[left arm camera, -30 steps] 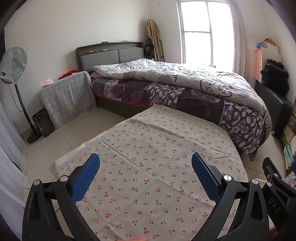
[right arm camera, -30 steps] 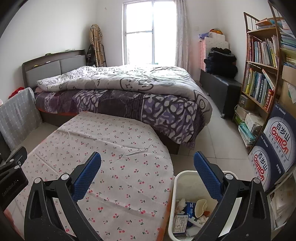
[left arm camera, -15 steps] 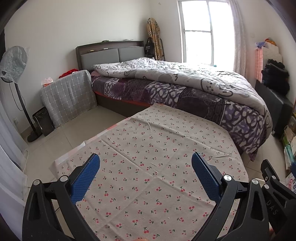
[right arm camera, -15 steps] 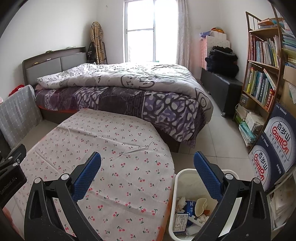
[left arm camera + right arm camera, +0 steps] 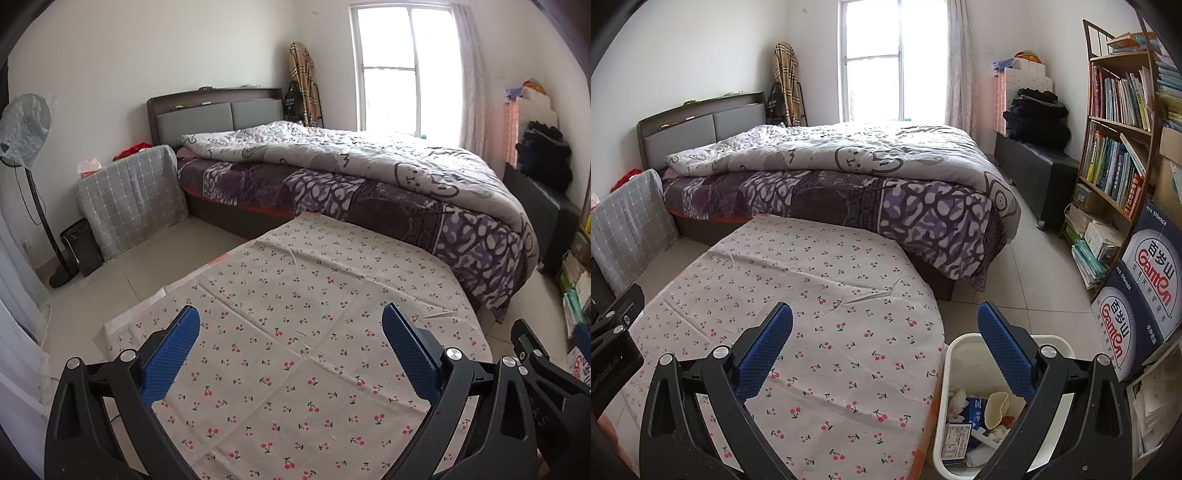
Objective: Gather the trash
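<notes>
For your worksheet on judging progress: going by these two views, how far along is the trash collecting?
Done, apparently: the bin beside the table holds trash, and the cloth shows no litter. In hand: nothing; the left hand-held gripper and right hand-held gripper are both open and empty above the cloth. Left: no trash shows in either view, so the job looks nearly or fully finished.

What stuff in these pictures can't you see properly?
- White trash bin, right wrist view: its near end is cut off by the bottom edge, and the right gripper covers one side.
- Trash in the bin: a jumbled pile, and its labels are too small to read.
- Near edge of the cherry-print tablecloth, left wrist view: hidden behind the left gripper.
- Book titles on the bookshelf: too small.
</notes>
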{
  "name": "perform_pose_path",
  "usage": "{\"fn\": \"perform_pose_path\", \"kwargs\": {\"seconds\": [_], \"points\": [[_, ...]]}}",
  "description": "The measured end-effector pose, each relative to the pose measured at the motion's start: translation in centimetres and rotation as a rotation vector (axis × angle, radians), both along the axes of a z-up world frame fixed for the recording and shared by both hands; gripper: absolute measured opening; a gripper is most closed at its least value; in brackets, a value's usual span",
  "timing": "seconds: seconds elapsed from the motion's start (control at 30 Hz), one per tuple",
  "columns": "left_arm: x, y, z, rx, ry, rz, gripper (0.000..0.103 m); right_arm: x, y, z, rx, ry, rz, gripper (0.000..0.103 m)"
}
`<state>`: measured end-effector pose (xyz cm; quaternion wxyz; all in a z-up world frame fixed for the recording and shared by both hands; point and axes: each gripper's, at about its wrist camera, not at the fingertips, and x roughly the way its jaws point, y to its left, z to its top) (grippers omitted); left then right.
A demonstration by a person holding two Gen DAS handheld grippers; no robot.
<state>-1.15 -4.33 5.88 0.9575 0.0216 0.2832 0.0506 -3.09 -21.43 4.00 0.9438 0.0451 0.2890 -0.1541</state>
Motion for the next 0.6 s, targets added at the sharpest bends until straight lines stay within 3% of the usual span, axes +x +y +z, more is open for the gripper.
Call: {"fn": "perform_pose_path", "kwargs": {"seconds": [0.6], "points": [[0.9,1.1,-0.7,-0.020,0.061,0.010,0.096,0.8,0.2,-0.5,0.042,0.018,-0.008,0.096]]}}
